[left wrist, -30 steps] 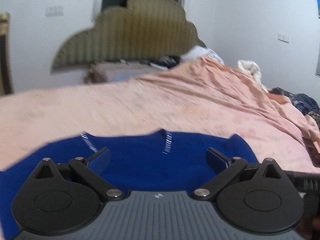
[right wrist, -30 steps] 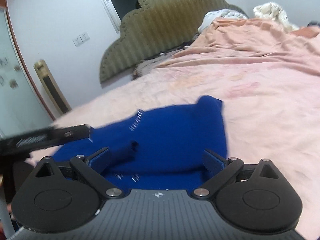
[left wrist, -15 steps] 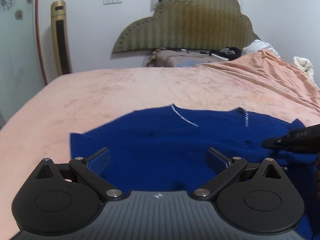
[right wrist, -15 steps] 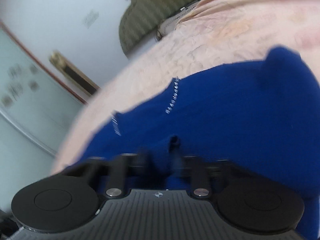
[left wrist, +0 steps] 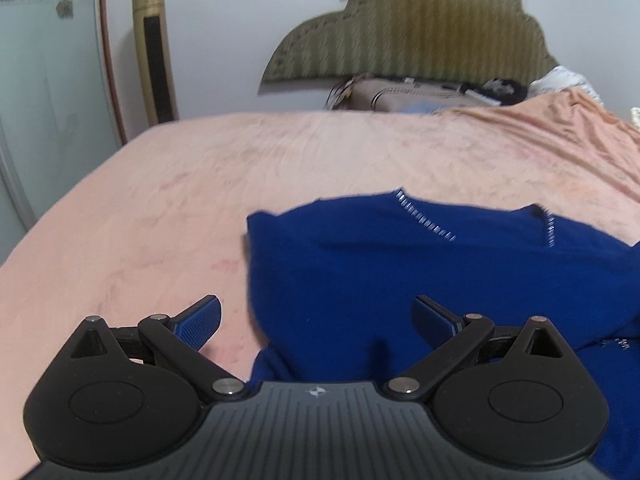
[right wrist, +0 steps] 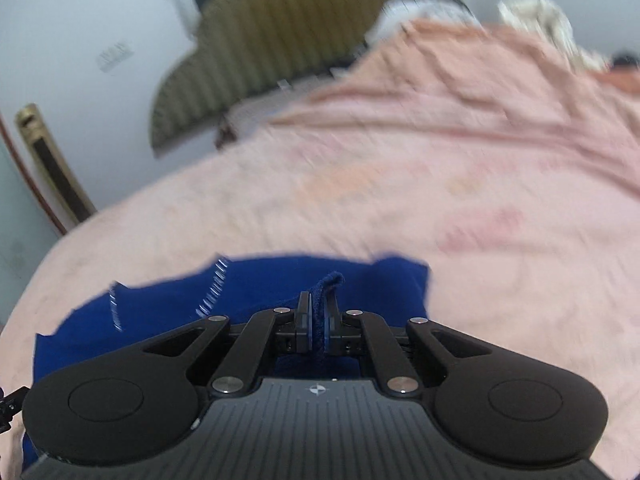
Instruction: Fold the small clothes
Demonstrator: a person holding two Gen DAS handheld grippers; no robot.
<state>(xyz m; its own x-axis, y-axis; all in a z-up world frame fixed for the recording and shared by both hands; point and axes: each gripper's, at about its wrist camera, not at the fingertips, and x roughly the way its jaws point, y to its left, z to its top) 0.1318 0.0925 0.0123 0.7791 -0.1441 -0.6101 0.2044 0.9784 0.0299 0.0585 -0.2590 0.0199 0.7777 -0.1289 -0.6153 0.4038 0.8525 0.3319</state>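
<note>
Home bedroom: bed (left wrist: pixel 320 168), headboard (left wrist: pixel 420 32).

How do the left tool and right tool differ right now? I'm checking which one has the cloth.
The left tool stands wide open, holding nothing; the right tool is shut on a fold of the blue garment. The left sits at the garment's edge. Both point down over the pink bedsheet.

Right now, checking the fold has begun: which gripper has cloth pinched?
The right gripper: its jaws clamp a fold of the blue garment. The left gripper stands open.
</note>
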